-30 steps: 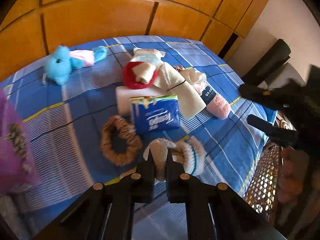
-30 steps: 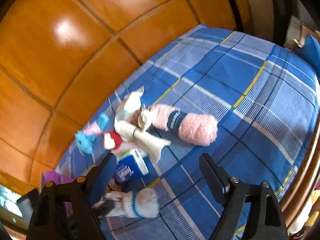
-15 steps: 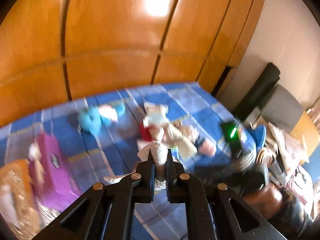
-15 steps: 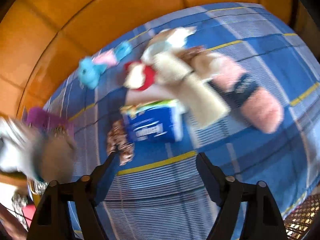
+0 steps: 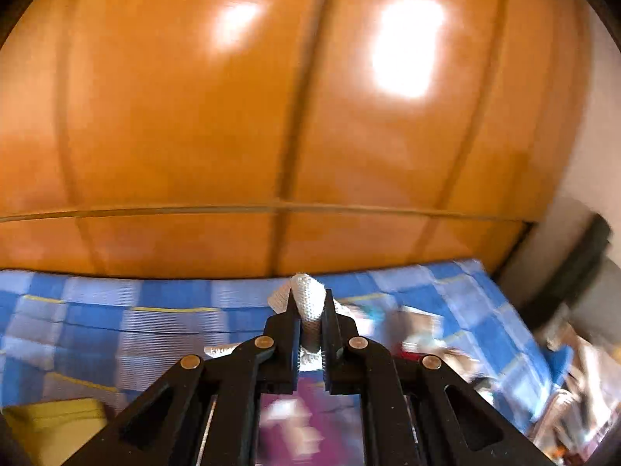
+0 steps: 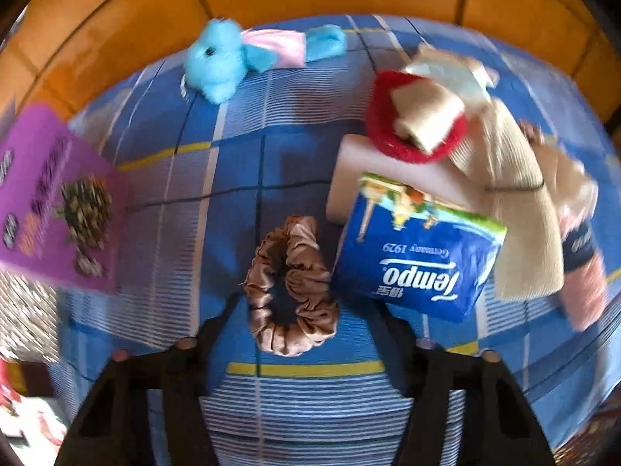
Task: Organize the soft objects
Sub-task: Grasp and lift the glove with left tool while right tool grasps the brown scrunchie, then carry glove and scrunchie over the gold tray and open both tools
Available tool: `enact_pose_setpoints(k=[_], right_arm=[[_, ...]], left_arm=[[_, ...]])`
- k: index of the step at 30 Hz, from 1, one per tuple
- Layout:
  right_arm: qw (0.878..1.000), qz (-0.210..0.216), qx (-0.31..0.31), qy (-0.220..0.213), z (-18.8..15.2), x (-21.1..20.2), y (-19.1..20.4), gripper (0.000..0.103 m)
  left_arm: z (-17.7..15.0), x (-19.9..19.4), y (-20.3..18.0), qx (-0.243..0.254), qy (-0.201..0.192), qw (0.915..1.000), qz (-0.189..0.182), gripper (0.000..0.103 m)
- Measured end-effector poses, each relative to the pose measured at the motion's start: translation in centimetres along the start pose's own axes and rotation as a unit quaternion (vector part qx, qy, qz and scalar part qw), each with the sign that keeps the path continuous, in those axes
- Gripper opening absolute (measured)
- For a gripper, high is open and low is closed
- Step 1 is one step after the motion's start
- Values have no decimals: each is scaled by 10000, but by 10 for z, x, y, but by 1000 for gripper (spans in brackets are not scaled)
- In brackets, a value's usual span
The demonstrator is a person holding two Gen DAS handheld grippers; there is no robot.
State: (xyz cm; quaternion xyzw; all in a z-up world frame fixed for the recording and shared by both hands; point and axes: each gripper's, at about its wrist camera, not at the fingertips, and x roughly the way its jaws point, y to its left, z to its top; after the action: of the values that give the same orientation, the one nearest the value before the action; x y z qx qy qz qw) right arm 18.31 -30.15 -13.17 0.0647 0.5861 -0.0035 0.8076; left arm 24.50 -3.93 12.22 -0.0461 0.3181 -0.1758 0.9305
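Note:
My left gripper [image 5: 310,310] is shut on a white knitted sock [image 5: 308,303] and holds it up above the blue plaid bed [image 5: 136,326]. My right gripper [image 6: 306,330] is open and empty, hovering over a brown satin scrunchie [image 6: 291,287]. Right of the scrunchie lies a blue Tempo tissue pack [image 6: 419,252]. Behind it are a red scrunchie [image 6: 411,124], beige cloth [image 6: 516,194] and a pink fuzzy sock [image 6: 586,272]. A blue plush toy [image 6: 221,62] lies at the far side.
A purple box [image 6: 50,198] stands at the left of the bed; it also shows blurred below my left gripper [image 5: 306,423]. Orange wooden panels [image 5: 271,116] rise behind the bed. A yellow object [image 5: 54,423] sits at lower left. Clutter lies off the bed's right edge [image 5: 574,369].
My left gripper lifted the white sock off the bed and swung left and up towards the wall. My right gripper moved in over the brown scrunchie, staying open.

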Motion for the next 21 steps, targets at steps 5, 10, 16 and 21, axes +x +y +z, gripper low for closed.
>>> enact_pose_setpoints(k=[5, 10, 16, 21], right_arm=[[9996, -197, -202, -71, -1, -1, 5, 36], [9983, -360, -417, -177, -8, 4, 20, 36], [9974, -420, -504, -288, -22, 9, 33, 36], [9970, -422, -543, -343, -26, 5, 30, 32]], left_arm=[[-19, -31, 95, -600, -30, 9952, 772, 8], [-80, -61, 176, -1244, 126, 9817, 1436, 8], [-150, -64, 217, -1705, 513, 9681, 1764, 8], [-190, -50, 227, -2036, 816, 9615, 1658, 40]])
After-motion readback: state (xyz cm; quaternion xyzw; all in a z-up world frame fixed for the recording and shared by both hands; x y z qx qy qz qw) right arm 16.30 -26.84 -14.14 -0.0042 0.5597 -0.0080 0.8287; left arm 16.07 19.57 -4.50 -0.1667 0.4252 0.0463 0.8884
